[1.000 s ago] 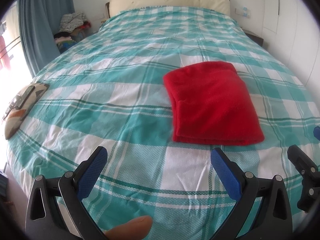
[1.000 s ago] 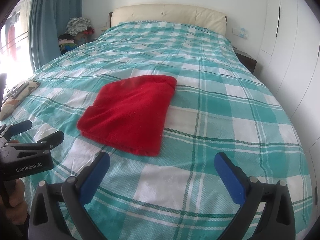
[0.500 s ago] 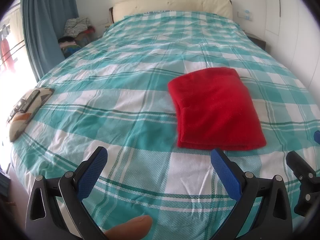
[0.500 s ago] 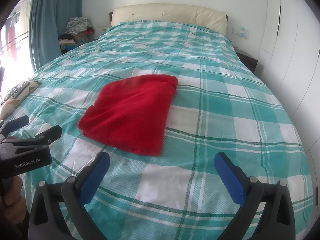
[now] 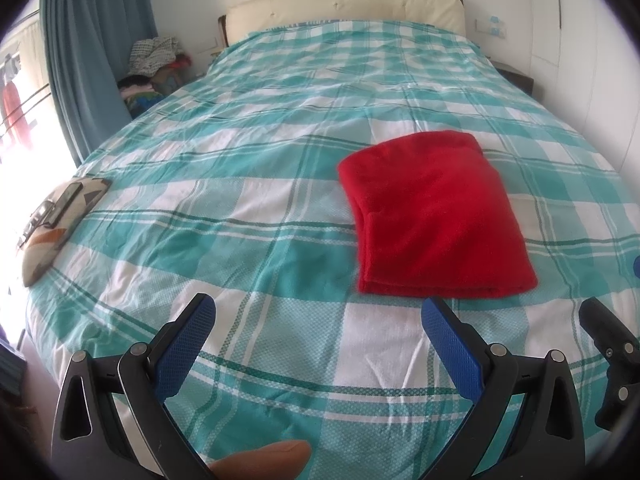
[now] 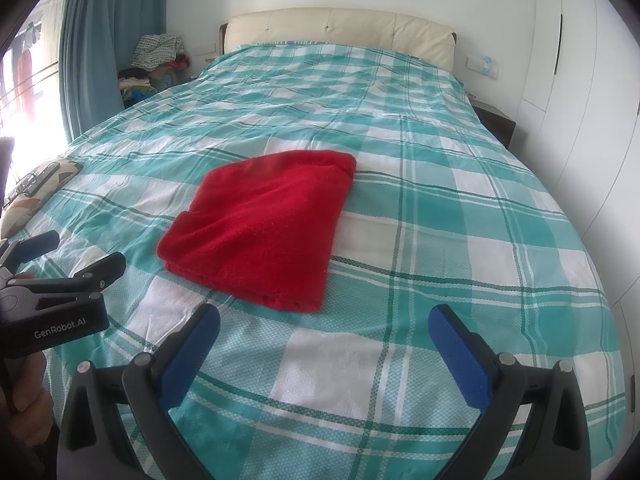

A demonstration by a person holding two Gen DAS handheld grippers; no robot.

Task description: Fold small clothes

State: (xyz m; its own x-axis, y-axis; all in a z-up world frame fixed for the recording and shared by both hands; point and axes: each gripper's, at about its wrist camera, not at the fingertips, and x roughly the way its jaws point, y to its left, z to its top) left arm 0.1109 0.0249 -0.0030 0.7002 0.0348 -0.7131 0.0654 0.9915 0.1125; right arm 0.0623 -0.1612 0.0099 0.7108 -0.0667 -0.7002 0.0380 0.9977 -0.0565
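Observation:
A red garment (image 5: 434, 216) lies folded into a flat rectangle on the teal-and-white plaid bed (image 5: 248, 184); it also shows in the right wrist view (image 6: 264, 220). My left gripper (image 5: 318, 314) is open and empty, held near the bed's front edge, short of the garment and to its left. My right gripper (image 6: 324, 320) is open and empty, just in front of the garment's near edge. The left gripper also shows at the left of the right wrist view (image 6: 68, 252), and part of the right gripper at the right edge of the left wrist view (image 5: 612, 344).
A patterned cushion (image 5: 60, 216) with a dark device on it lies at the bed's left edge. A pile of clothes (image 5: 154, 58) sits by the blue curtain (image 5: 92, 52). A cream headboard (image 5: 344, 6) stands at the far end, white wardrobes (image 6: 580, 80) on the right.
Both grippers have drawn back and tilted up slightly, so the garment sits lower and a little farther off in both views. The garment has not moved. Both grippers stay open.

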